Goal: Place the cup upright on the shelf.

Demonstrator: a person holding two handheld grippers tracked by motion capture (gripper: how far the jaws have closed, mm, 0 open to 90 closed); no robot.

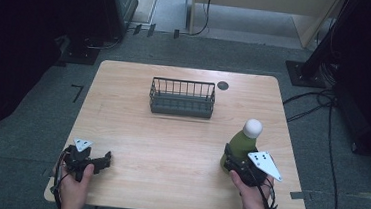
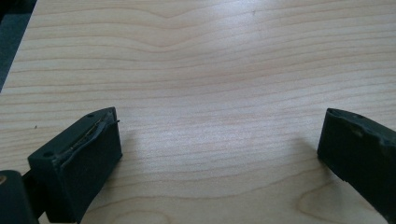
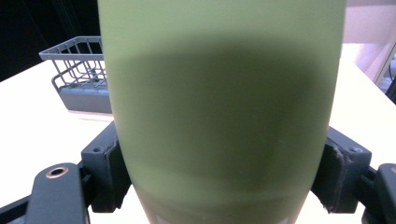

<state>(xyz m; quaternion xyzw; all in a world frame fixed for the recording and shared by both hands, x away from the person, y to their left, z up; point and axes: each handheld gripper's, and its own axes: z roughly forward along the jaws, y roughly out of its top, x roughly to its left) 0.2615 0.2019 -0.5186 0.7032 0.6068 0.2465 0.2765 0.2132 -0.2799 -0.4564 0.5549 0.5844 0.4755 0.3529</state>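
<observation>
The right claw [image 1: 233, 164] is clamped on the lower body of a green bottle [image 1: 241, 145]; in the right gripper view its two black jaws press against the bottle's [image 3: 222, 107] sides from left and right, with no gap at either pad. The bottle stands upright on the counter [image 1: 170, 148], its white rounded cap [image 1: 252, 128] above the claw. No label, brand or writing can be read on the plain matte green surface. A hand [image 1: 252, 196] holds this claw from the near edge of the counter, and the grey three-cornered plate [image 1: 266, 164] sits on top of it.

Beyond the bottle and to its left, toward the far middle of the counter, stands a dark grey wire basket [image 1: 182, 98]; the two are well apart. A small dark round disc [image 1: 222, 85] lies in the counter just right of the basket's far corner.

Far to the left of the bottle, near the counter's front left corner, the left claw [image 1: 99, 162] rests in the other hand [image 1: 75, 186]. Its jaws stand wide apart in the left gripper view, with bare wood [image 2: 215, 140] between them.
</observation>
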